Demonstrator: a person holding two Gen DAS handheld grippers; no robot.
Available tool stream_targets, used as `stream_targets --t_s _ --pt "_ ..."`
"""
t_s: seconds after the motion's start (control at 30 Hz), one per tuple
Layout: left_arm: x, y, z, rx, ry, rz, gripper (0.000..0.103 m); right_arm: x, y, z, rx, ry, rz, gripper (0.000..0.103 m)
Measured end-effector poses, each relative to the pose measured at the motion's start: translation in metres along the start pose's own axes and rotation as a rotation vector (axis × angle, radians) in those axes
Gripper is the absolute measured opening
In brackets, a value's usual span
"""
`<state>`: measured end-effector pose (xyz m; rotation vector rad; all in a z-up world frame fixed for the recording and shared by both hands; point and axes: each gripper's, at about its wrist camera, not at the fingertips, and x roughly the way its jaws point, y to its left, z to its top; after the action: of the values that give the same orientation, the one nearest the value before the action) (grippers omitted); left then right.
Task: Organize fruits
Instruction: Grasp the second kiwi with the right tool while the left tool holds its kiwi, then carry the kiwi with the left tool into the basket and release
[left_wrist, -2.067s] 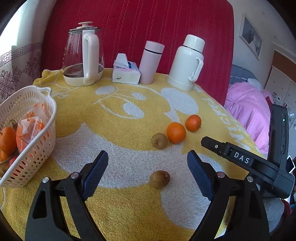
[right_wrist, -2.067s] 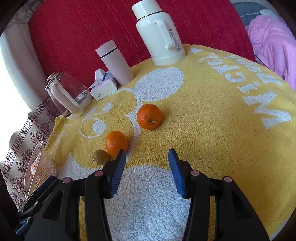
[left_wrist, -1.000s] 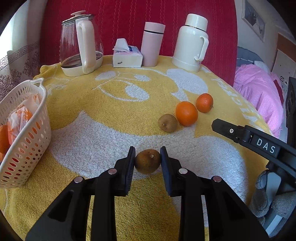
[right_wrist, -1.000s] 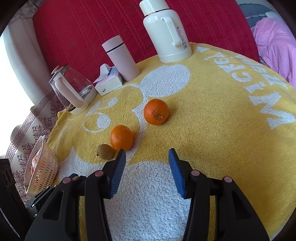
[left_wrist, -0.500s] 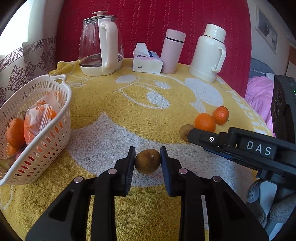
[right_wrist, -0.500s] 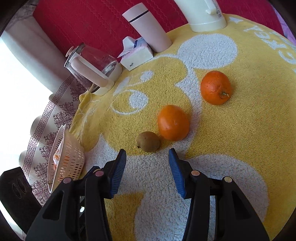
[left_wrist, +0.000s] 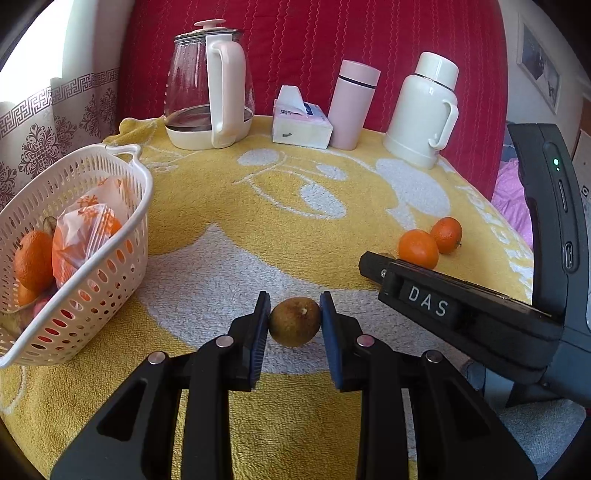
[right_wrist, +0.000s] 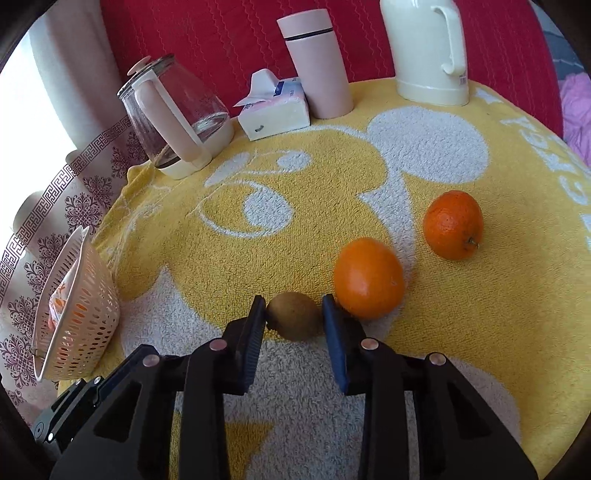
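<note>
Right gripper (right_wrist: 294, 314) now down around second kiwi (right_wrist: 293, 315), pads touching; left gripper (left_wrist: 294, 321) clamping first kiwi (left_wrist: 294, 322).

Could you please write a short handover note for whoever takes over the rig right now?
Left gripper: shut on a kiwi, apparently lifted clear of the yellow towel, with the basket off to its left.
Right gripper: closed around a second kiwi that looks to be resting on the towel; the pads look to touch it, grip unconfirmed.
Two oranges lie loose on the towel beside that kiwi.
Done: the basket already holds an orange and bagged fruit.
Left: drop both kiwis in the basket, then fetch the two oranges.
</note>
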<state>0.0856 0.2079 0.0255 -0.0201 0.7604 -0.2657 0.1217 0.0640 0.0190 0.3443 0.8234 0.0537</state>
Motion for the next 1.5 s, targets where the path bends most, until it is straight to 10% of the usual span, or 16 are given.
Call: stream_targets --t_s 0.8,1.5 --pt "-0.022 -0.005 0.004 0.027 -0.133 0.067 0.028 -0.043 -0.040 -0.028 0.040 -0.085 -0.008 0.030" --pt "-0.086 0.034 0.017 -0.145 -0.437 0.358 0.028 -0.043 -0.038 -0.029 0.027 -0.086 -0.015 0.030"
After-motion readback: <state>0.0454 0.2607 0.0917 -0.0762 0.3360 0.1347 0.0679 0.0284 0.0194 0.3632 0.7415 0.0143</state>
